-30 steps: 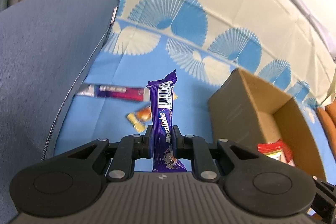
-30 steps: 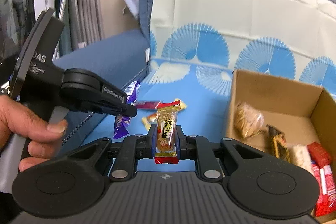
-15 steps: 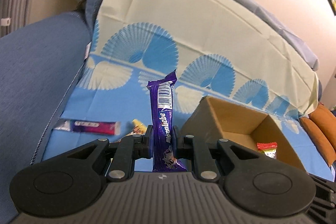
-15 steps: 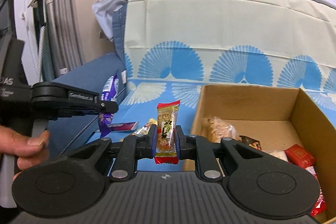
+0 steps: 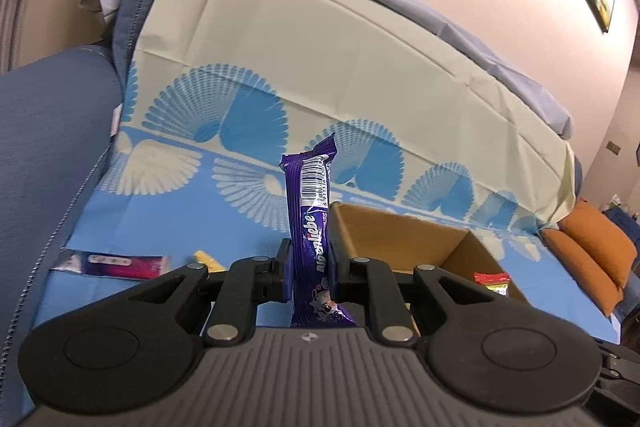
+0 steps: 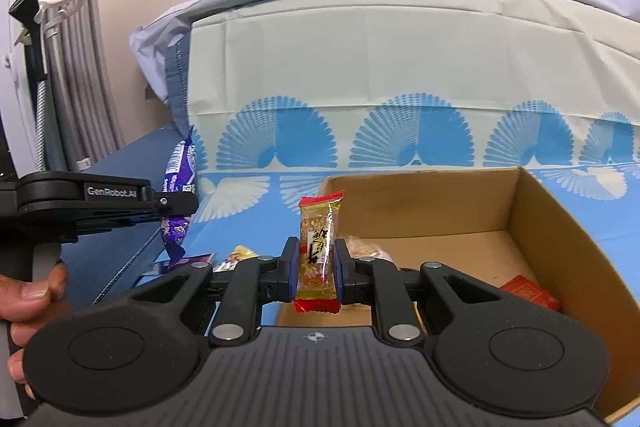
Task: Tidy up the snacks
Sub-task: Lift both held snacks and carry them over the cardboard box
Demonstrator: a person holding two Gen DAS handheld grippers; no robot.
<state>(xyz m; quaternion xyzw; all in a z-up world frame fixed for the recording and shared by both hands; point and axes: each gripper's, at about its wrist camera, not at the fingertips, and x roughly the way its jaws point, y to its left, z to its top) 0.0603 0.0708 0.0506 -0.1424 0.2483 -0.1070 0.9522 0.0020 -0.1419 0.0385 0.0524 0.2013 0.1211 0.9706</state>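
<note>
- Snacks, held: a purple chocolate bar (image 5: 311, 227) stands upright between the closed jaws of the left gripper (image 5: 310, 269); a yellow peanut-candy packet with red ends (image 6: 318, 251) stands upright, clamped in the nearly closed right gripper (image 6: 316, 273).
- Cardboard box (image 6: 552, 227): open-topped, resting on the blue fan-patterned cloth (image 6: 420, 135); it lies ahead and to the right of both grippers.
- Box contents: a red packet (image 6: 528, 293) on the floor of the box and a pale wrapped snack (image 6: 362, 247) just behind the right gripper's fingers.
- Loose snacks on the cloth, left of the box: a flat purple-and-pink bar (image 5: 114, 263) and a small yellow wrapper (image 5: 208, 259).
- Person's hand (image 6: 28, 301): grips the handle of the left gripper, seen at the left edge of the right wrist view.
- Orange cushion (image 5: 592, 259): far right, well apart from the box.
</note>
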